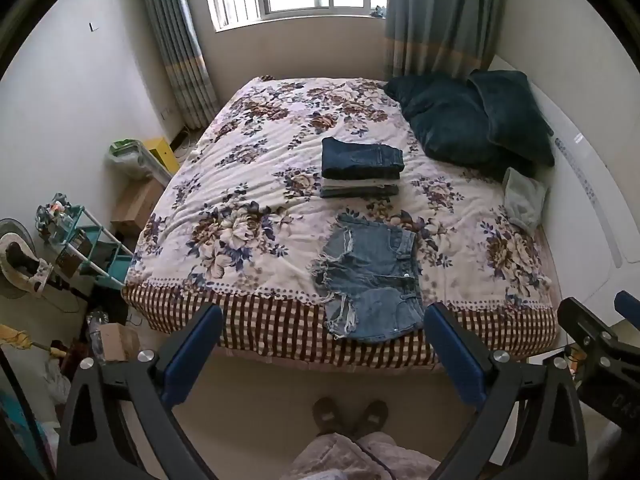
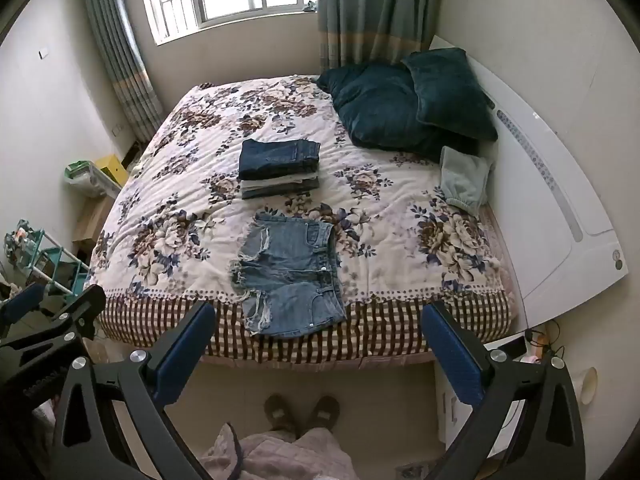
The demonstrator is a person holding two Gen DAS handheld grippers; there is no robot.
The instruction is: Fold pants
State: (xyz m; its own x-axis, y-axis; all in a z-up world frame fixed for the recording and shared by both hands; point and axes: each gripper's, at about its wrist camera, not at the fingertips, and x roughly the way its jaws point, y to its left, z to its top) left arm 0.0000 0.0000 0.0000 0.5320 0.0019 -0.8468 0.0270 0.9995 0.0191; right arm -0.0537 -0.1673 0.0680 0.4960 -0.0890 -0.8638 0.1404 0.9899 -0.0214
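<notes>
1. The bed point(image 1: 280, 184) fills the middle of both views, covered with a floral blanket point(image 2: 168, 232) whose checked edge hangs at the near side
2. Two dark teal pillows point(image 1: 472, 120) sit at about 2 o'clock on the bed, one leaning on the other
3. The denim shorts point(image 1: 370, 280) lie spread flat at 6 o'clock on the bed, near end over the checked edge, waistband toward 3 o'clock, frayed hems toward 9 o'clock
4. A stack of folded pants point(image 1: 361, 168) rests at 12 o'clock from the shorts, apart from them
5. The left gripper point(image 1: 322, 320) hangs short of the bed, jaws released wide, holding nothing
6. The right gripper point(image 2: 320, 318) likewise hangs with jaws spread, clear of the shorts
</notes>
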